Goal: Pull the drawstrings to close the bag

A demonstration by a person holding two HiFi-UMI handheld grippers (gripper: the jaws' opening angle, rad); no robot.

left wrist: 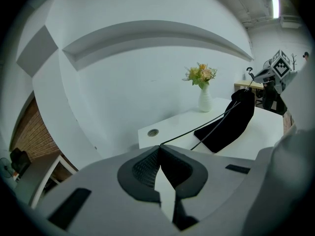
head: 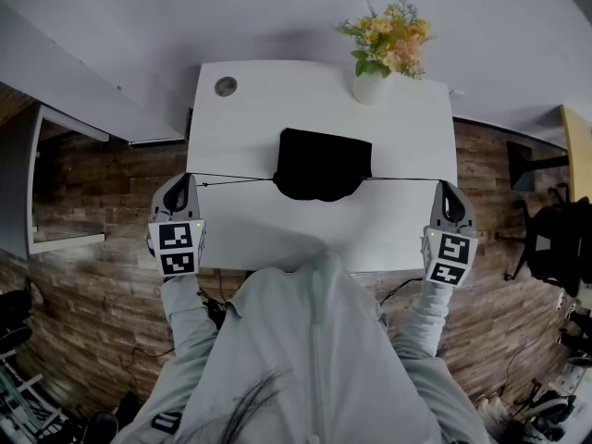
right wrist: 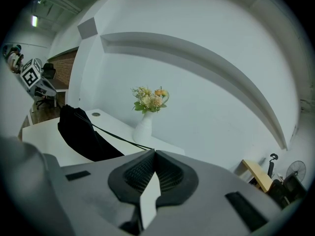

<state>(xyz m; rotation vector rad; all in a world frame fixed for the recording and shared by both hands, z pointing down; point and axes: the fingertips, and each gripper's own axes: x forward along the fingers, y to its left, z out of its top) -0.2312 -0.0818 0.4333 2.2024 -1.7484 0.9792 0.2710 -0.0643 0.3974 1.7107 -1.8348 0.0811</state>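
Observation:
A black drawstring bag (head: 321,165) lies at the middle of the white table (head: 242,123), with its mouth gathered toward the person. One thin black drawstring (head: 236,179) runs taut from it to the left, another drawstring (head: 402,179) runs taut to the right. My left gripper (head: 192,180) hovers over the table's left edge, shut on the left string's end. Over the right edge my right gripper (head: 441,184) is shut on the right string's end. In the left gripper view the cord (left wrist: 206,123) leaves the closed jaw tips (left wrist: 159,146) toward the bag (left wrist: 229,124). The right gripper view shows the same: cord (right wrist: 118,137), tips (right wrist: 154,151), bag (right wrist: 81,134).
A white vase of yellow and orange flowers (head: 375,72) stands at the table's far edge, just behind the bag. A round cable grommet (head: 226,86) sits in the far left corner. Brick-patterned floor surrounds the table, with a dark office chair (head: 555,239) at the right.

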